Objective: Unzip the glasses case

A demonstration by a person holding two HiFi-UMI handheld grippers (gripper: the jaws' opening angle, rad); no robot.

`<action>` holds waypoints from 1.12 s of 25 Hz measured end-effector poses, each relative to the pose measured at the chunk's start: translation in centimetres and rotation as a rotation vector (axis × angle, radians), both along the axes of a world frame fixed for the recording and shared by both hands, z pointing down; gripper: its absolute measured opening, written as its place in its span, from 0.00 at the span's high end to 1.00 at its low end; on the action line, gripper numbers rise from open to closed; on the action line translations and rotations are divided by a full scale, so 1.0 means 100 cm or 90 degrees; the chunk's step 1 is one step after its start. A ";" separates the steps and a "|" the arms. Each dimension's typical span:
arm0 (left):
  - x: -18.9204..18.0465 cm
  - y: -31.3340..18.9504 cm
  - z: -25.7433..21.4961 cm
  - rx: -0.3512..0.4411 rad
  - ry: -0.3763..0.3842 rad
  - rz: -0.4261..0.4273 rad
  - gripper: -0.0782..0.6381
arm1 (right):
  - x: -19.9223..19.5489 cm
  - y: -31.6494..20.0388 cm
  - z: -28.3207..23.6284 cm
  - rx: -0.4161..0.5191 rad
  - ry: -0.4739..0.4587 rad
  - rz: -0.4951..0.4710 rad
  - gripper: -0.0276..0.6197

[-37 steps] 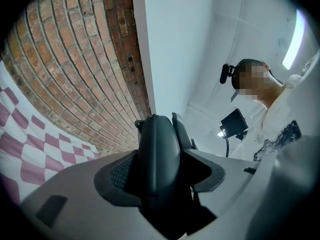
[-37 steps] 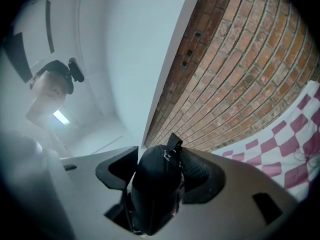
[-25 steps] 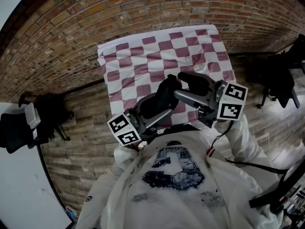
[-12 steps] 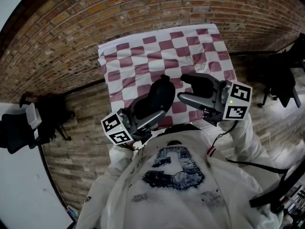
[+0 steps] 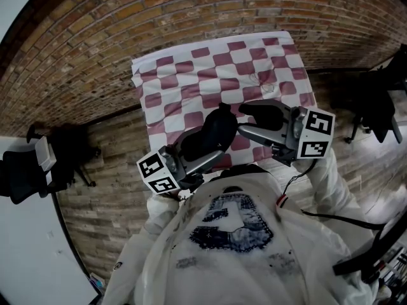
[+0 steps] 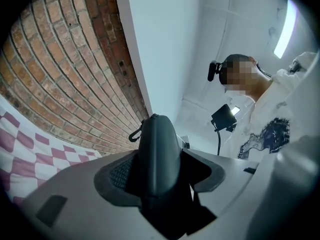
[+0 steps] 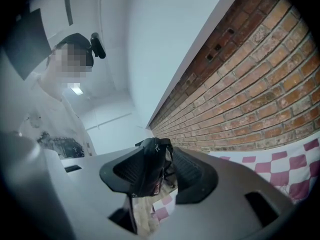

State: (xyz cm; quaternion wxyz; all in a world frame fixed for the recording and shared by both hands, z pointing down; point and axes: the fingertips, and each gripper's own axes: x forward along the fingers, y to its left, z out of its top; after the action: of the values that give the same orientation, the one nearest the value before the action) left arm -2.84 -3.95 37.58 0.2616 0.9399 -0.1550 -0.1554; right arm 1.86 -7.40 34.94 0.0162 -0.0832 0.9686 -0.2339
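**Clerk:** Left gripper?

**Inspector:** The left gripper (image 6: pixel 162 174) is clamped on the glasses case (image 6: pixel 156 149), one pad on each flat side. The case is dark and stands upright out of the jaws. A small loop (image 6: pixel 134 134) sits at its top end.

**Clerk:** Right gripper?

**Inspector:** The right gripper (image 7: pixel 159 173) is part-way spread, and its jaws have just been closing. The top end of the case is between them. It lies against one pad, with a sliver of gap at the other (so not yet a firm pinch, as far as can be seen).

**Clerk:** Position of the case?

**Inspector:** It is held up over the near part of the checked cloth (image 5: pixel 191 81). The left gripper comes at it from the cloth's near side and the right gripper from the cloth's right side. Whether the zip is open cannot be made out.

**Clerk:** Surroundings?

**Inspector:** A brick wall (image 7: pixel 260 84) rises behind the cloth's far edge. The person's white top (image 5: pixel 235 246) is on the cloth's near side.
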 end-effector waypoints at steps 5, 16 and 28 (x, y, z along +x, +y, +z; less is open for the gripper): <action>0.004 0.004 0.005 0.015 -0.022 0.002 0.50 | 0.003 0.007 0.004 0.002 -0.005 -0.033 0.70; 0.011 0.015 0.010 0.008 -0.008 0.046 0.50 | 0.009 0.021 0.014 0.048 0.042 -0.097 0.73; 0.009 0.022 0.016 0.002 -0.001 0.089 0.50 | 0.004 0.035 0.017 0.072 0.059 -0.156 0.79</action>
State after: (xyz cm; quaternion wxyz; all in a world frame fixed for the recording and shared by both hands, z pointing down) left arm -1.90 -1.70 39.17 0.2700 0.9491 -0.0888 -0.1360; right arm 2.26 -3.87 36.66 -0.0529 0.0261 0.9828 -0.1752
